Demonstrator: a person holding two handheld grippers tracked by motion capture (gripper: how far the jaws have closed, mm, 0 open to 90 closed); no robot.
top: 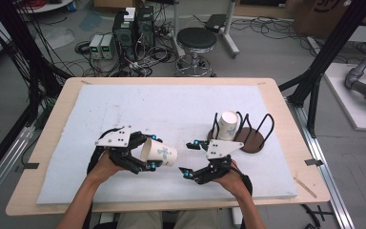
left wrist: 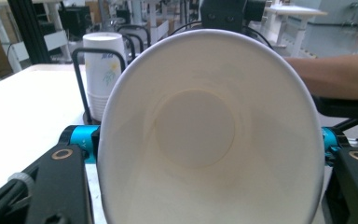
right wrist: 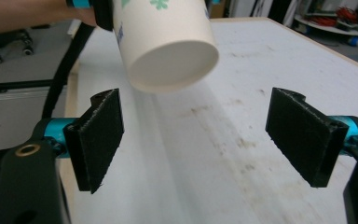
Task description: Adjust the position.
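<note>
Forearms and hands enter from the bottom edge of the high view, one gripper held in each. Two grippers, two hands are counted. Left gripper (top: 145, 151) is clamped on a paper cup (top: 159, 152), jaws pinching its sides near the rim; the cup is held on its side above the white pad, mouth toward the left hand (top: 106, 164), base toward the right gripper. In the left gripper view the cup's inside (left wrist: 200, 135) is seen squeezed into an oval between the blue-tipped jaws. Right gripper (top: 190, 159) is spread wide with nothing between the pads (right wrist: 98, 140); the cup's base (right wrist: 175, 65) hangs just beyond them. Right hand (top: 232, 180) is near the table's front edge.

One stack of paper cups (top: 228, 125) is seen in a round brown rack (top: 252, 140) with black wire loops, right of centre, well apart from the held cup. How many cups are stacked cannot be told.

White pad (top: 171, 109) is laid on a light wooden table (top: 52, 138), with smudges marked on it. Behind: one stool (top: 197, 40), computer boxes (top: 132, 29) and loose cables on a grey floor.
</note>
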